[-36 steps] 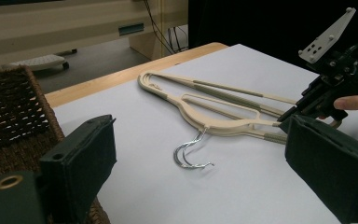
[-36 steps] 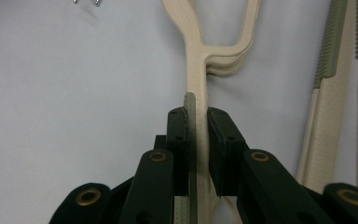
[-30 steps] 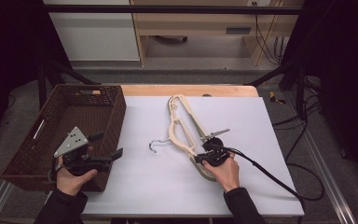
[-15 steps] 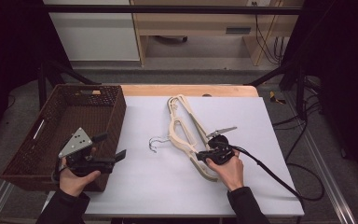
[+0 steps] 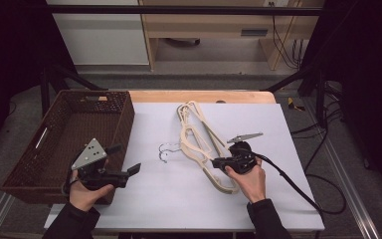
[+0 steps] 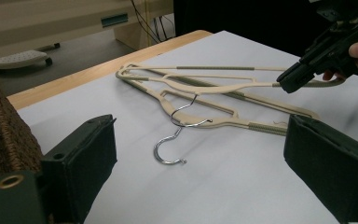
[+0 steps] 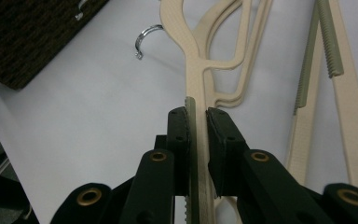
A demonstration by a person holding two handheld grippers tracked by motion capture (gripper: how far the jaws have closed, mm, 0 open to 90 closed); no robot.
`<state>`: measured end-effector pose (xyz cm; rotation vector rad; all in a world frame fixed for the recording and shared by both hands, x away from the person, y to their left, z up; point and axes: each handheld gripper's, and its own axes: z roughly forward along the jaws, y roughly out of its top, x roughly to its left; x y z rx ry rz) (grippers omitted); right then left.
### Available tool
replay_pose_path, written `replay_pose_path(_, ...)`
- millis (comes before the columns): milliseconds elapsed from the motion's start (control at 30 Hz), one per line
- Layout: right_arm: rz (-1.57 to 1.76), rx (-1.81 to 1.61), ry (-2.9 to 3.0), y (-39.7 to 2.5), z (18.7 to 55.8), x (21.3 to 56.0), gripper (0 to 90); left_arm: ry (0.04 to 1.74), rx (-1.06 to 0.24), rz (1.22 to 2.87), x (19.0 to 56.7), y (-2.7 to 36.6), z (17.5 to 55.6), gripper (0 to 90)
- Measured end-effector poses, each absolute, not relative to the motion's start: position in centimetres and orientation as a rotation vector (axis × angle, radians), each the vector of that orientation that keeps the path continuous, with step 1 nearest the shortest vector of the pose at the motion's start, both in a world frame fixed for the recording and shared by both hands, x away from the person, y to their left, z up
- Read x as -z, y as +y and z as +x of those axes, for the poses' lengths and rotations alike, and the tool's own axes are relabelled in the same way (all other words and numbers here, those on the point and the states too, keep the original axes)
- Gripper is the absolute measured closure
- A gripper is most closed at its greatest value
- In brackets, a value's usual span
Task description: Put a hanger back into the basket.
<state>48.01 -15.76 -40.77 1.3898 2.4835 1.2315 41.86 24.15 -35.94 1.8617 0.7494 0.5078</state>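
Note:
Several beige plastic hangers (image 5: pixel 195 130) lie stacked on the white table (image 5: pixel 169 199), their metal hooks (image 5: pixel 165 151) pointing toward the basket. My right gripper (image 5: pixel 216 162) is shut on the lower arm of one hanger (image 7: pixel 196 88), with the ribbed strip pinched between its pads (image 7: pixel 178 126). My left gripper (image 5: pixel 125 158) hovers at the basket's near right corner, its jaws wide apart with nothing between them. In the left gripper view the hooks (image 6: pixel 176 140) lie ahead of the left gripper (image 6: pixel 200 158), and the right gripper (image 6: pixel 303 70) sits at the hangers' far end.
A dark wicker basket (image 5: pixel 125 115) stands at the table's left, seen also as a basket wall (image 6: pixel 4 135) and basket corner (image 7: pixel 23 37). A cable (image 5: pixel 291 180) trails from the right gripper across the table's right side. A wooden strip (image 5: pixel 199 96) runs along the table's far edge.
The right gripper has shifted slightly right and nearer, dragging the hanger's lower arm with it. The left gripper has drifted a little to the right, still open.

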Motion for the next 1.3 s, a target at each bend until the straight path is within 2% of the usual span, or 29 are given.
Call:
replay_pose_path(667, 1.378, -1.288, 2.477, -16.3, 47.6, 39.9, 79.6, 0.727, -0.452, 1.89, 36.9, 22.2, 41.8, 9.9)
replay_pose_path(933, 1.387, -1.298, 2.472, -16.6, 47.5, 39.7, 79.6, 0.777, -0.349, 1.867, 39.2, 19.7, 42.2, 12.3)
replay_pose_path(1300, 1.381, -1.31, 2.476, -16.7, 47.5, 39.7, 79.6, 0.851, -0.267, 1.928, 42.4, 16.9, 44.0, 17.6)
